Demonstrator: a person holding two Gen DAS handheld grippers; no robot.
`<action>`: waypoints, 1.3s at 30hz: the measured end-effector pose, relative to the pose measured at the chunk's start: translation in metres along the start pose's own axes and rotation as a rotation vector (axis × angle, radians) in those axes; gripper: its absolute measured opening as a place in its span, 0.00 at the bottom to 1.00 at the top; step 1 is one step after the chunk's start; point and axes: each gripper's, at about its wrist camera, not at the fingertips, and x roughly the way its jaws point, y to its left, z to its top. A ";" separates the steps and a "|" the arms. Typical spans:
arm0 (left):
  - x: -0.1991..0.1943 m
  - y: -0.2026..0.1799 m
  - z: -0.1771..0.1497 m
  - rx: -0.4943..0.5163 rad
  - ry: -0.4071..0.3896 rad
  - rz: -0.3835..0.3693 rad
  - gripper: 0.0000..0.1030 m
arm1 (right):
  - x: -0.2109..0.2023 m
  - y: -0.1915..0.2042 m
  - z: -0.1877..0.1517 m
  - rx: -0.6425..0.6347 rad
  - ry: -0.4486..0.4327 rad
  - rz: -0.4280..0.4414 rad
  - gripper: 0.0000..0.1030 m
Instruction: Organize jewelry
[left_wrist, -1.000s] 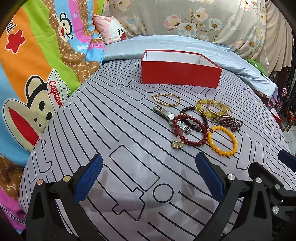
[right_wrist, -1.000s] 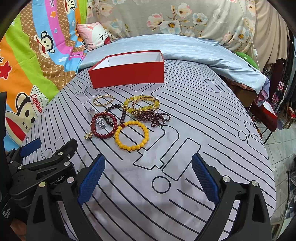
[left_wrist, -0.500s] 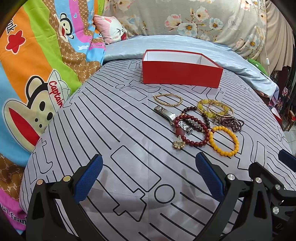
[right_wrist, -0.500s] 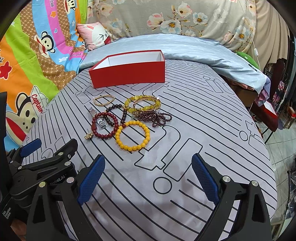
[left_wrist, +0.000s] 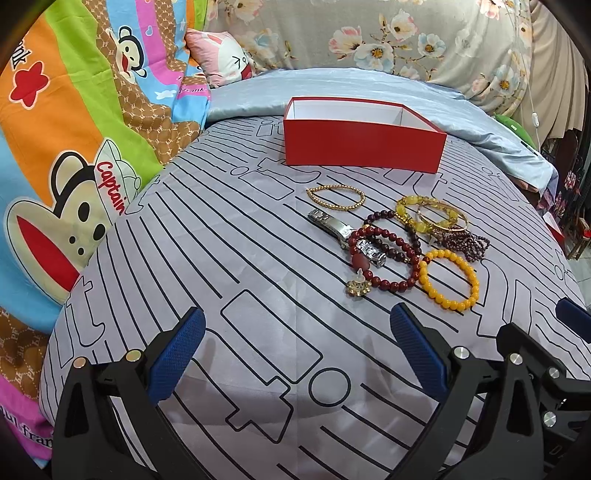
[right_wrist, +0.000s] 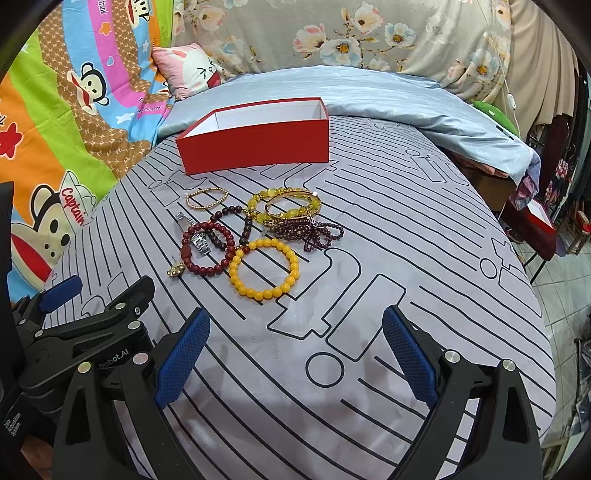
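A pile of jewelry lies on the grey lined bedsheet: an orange bead bracelet (left_wrist: 448, 278) (right_wrist: 264, 268), a dark red bead bracelet (left_wrist: 384, 258) (right_wrist: 207, 248) with a gold charm, a silver watch band (left_wrist: 332, 225), a thin gold bead bracelet (left_wrist: 335, 197) (right_wrist: 207, 197), yellow bangles (left_wrist: 430, 216) (right_wrist: 284, 205) and purple beads (right_wrist: 314, 230). Behind them stands an empty red box (left_wrist: 364, 142) (right_wrist: 255, 140). My left gripper (left_wrist: 295, 354) and right gripper (right_wrist: 293, 354) hover open over the sheet, short of the pile, holding nothing.
A bright cartoon-monkey blanket (left_wrist: 66, 147) lies along the left. A light blue cover (right_wrist: 369, 96), a pink pillow (left_wrist: 225, 61) and floral fabric are at the back. The bed's right edge drops to a tiled floor (right_wrist: 565, 295) with a red box.
Both grippers have crept slightly forward toward the jewelry. Nothing on the bed has moved.
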 end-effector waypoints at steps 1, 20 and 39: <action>0.000 0.000 0.000 0.000 0.000 -0.001 0.93 | 0.000 0.000 0.000 0.000 0.000 0.001 0.88; 0.010 0.009 0.004 -0.034 0.020 0.013 0.93 | 0.009 -0.012 0.003 0.022 0.008 -0.005 0.88; 0.046 -0.010 0.037 -0.021 0.063 -0.092 0.88 | 0.035 -0.041 0.017 0.079 0.026 -0.012 0.88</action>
